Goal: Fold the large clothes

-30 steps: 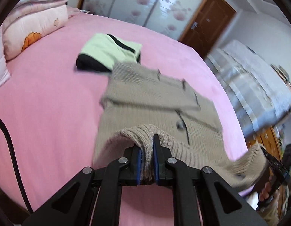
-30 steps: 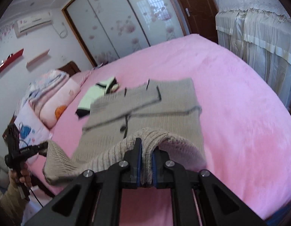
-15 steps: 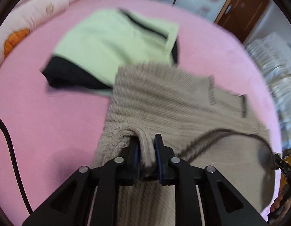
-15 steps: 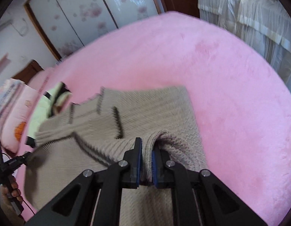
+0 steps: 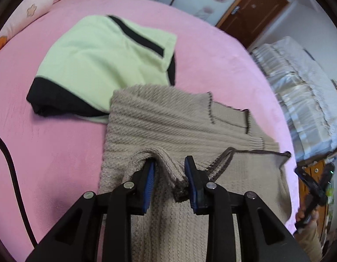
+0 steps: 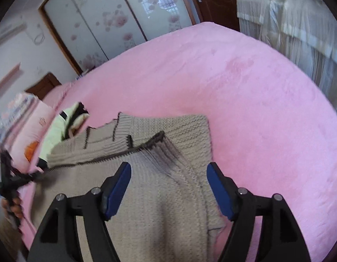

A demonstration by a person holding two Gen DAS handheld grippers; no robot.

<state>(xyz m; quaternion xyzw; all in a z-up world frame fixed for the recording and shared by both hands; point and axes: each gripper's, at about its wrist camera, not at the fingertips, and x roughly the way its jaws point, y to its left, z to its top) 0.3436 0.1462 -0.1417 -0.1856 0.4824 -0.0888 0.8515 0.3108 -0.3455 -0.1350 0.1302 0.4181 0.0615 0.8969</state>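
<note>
On the pink bed (image 6: 244,83), both grippers' downward-tilted fingers have just been opening, releasing the beige sweater (image 5: 179,120).

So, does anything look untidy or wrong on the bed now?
One thing: the beige sweater overlaps the corner of the folded green garment instead of lying apart. A bunched fold of it also sits between the open left gripper's jaws. Nothing looks damaged.

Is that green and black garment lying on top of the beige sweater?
No, the beige sweater overlaps the green and black garment, covering its near edge on the pink bed.
</note>
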